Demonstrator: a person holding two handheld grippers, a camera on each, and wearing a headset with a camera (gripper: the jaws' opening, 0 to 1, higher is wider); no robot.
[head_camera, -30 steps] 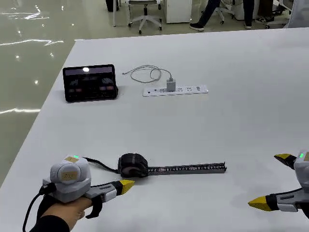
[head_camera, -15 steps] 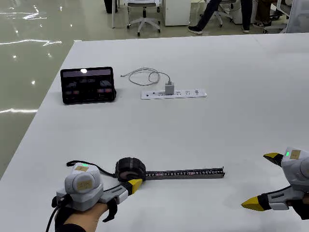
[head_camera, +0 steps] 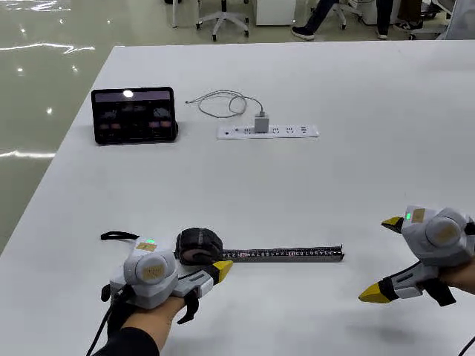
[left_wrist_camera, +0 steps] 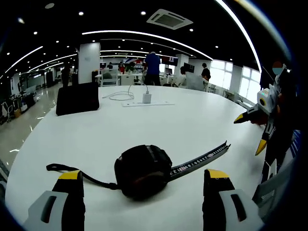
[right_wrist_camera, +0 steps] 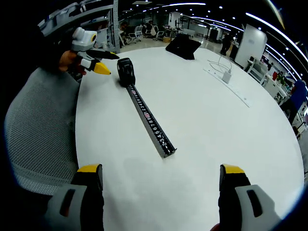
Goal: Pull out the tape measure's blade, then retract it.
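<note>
On a white table (head_camera: 312, 178) we find the tape measure (head_camera: 199, 247) lying with its blade (head_camera: 286, 254) drawn out, tip pointing toward our right gripper (head_camera: 380, 258) — jaws apart, well short of it. Its case (left_wrist_camera: 143, 169) sits just ahead of our left gripper (left_wrist_camera: 144, 175), equally spread.

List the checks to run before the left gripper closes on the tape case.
1. Left gripper open: ok, jaws wide apart.
2. Case lined up: ok, it sits centred between the jaws in the left gripper view.
3. Blade pulled out: ok, it lies flat and straight on the table.
4. Right gripper clear of the blade: ok, it is open and apart from the blade tip.
5. Strap clear of the jaws: not ok, it trails close past one jaw tip.
6. Blade lock released: cannot tell.
</note>
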